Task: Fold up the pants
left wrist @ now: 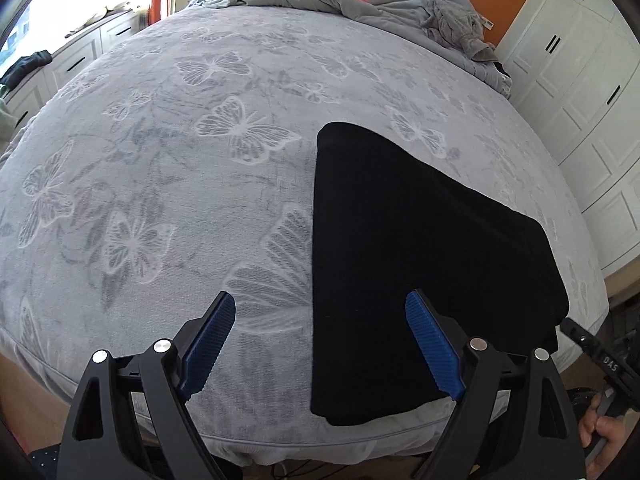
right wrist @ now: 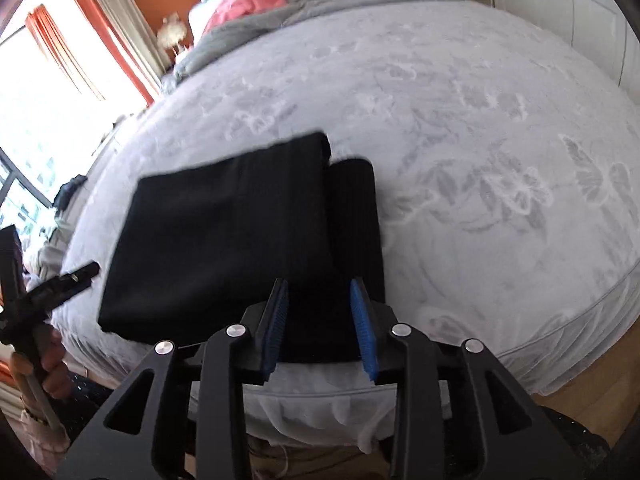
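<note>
Pants [right wrist: 240,232]: black, folded, at bed [left wrist: 160,160] edge, six o'clock. We hold left gripper [left wrist: 320,340] wide, empty; right gripper [right wrist: 320,320] part-open, empty, above the cloth. Risk: the offset top layer slides if we snag it.

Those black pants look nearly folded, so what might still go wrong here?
The folded black pants lie at the bed's near edge, so a nudge might slide them off. The top layer sits offset, leaving a strip uncovered; the fold may end up uneven. Both the left gripper and right gripper hold nothing.
</note>
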The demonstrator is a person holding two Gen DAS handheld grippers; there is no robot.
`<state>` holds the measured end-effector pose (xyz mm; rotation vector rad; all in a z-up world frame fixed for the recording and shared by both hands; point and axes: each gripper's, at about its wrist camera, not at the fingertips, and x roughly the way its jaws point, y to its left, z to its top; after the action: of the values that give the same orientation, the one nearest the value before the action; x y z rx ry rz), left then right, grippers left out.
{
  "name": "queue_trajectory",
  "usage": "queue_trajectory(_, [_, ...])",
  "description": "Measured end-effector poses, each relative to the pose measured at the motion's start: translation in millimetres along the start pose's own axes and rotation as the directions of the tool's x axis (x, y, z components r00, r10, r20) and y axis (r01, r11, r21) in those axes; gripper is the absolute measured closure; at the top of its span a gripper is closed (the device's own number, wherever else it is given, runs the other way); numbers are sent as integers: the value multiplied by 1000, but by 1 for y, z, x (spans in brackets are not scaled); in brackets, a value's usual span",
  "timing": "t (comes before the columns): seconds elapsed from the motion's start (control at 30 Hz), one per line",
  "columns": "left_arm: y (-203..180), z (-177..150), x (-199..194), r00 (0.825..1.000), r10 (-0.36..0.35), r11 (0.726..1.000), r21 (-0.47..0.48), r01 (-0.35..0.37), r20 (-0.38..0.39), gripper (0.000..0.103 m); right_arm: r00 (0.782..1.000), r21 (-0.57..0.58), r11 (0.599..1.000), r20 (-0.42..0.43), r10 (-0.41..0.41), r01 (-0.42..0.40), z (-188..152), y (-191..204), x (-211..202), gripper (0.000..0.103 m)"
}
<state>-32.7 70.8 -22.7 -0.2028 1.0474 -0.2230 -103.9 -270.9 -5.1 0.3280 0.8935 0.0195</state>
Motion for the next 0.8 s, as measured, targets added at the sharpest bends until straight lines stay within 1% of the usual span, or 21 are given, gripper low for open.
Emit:
queue_trajectory(0.1, [-5, 2, 3, 1000, 3, 1000, 2, -3, 5, 18, 997, -89, 993, 17, 79, -77, 15, 30, 2, 71])
queue_trajectory(0.13, [-7, 2, 6, 1000, 8, 1000, 5, -8, -1, 18, 996, -121, 989, 12, 83, -81, 17, 37, 10, 72])
queue_trajectory(0.17, [-10, 2, 8, 1000, 11, 1000, 9, -11, -8, 18, 998, -145, 988, -13, 59, -60, 16, 38, 26, 72])
queue_trajectory(0.2, [-13, 1, 12, 1000, 14, 1000, 19, -14, -16, 18, 998, -158, 987, -58, 10, -19, 17, 33, 48, 72])
queue_trajectory(0.23, [-16, 1, 14, 1000, 22, 999, 32, -21, -22, 18, 993, -153, 988, -114, -34, 16, 12, 24, 71, 75])
queue_trajectory(0.27, [-19, 0, 17, 999, 33, 998, 45, -32, -25, 18, 995, -127, 992, -101, -4, -9, 8, 15, 77, 75])
queue_trajectory(0.3, [-21, -1, 19, 999, 43, 998, 57, -41, -28, 18, 996, -97, 995, -83, 25, -33, 10, 12, 69, 75])
queue_trajectory(0.33, [-23, -2, 21, 998, 48, 997, 67, -45, -33, 18, 995, -67, 997, -90, 40, -46, 14, 15, 61, 74])
queue_trajectory(0.37, [-24, -3, 22, 998, 51, 996, 74, -48, -38, 18, 995, -43, 996, -70, 70, -74, 19, 18, 50, 71])
queue_trajectory(0.4, [-24, -4, 24, 998, 56, 996, 77, -53, -42, 18, 992, -41, 992, -42, 119, -121, 24, 24, 41, 71])
queue_trajectory(0.43, [-24, -5, 25, 997, 59, 995, 80, -56, -42, 18, 987, -59, 986, -33, 157, -159, 28, 31, 37, 71])
queue_trajectory(0.47, [-25, -5, 25, 997, 62, 995, 84, -58, -39, 18, 985, -79, 982, -34, 172, -174, 34, 39, 38, 71])
queue_trajectory(0.57, [-30, -4, 26, 997, 74, 993, 98, -71, -33, 18, 988, -119, 981, -42, 148, -152, 54, 52, 61, 71])
queue_trajectory(0.63, [-36, -3, 27, 997, 78, 992, 106, -75, -23, 18, 989, -110, 984, -66, 135, -142, 67, 51, 84, 71])
queue_trajectory(0.67, [-39, -2, 27, 997, 80, 990, 114, -77, -18, 18, 993, -118, 989, -90, 83, -93, 72, 47, 102, 72])
queue_trajectory(0.7, [-42, -2, 26, 996, 84, 989, 123, -82, -11, 18, 993, -136, 991, -118, 3, -19, 72, 41, 122, 73])
queue_trajectory(0.73, [-45, -1, 26, 996, 91, 987, 133, -90, -1, 18, 990, -146, 989, -133, -36, 17, 72, 33, 136, 79])
queue_trajectory(0.8, [-51, -1, 28, 995, 100, 983, 151, -100, 8, 18, 993, -111, 994, -115, -7, -5, 75, 29, 125, 78])
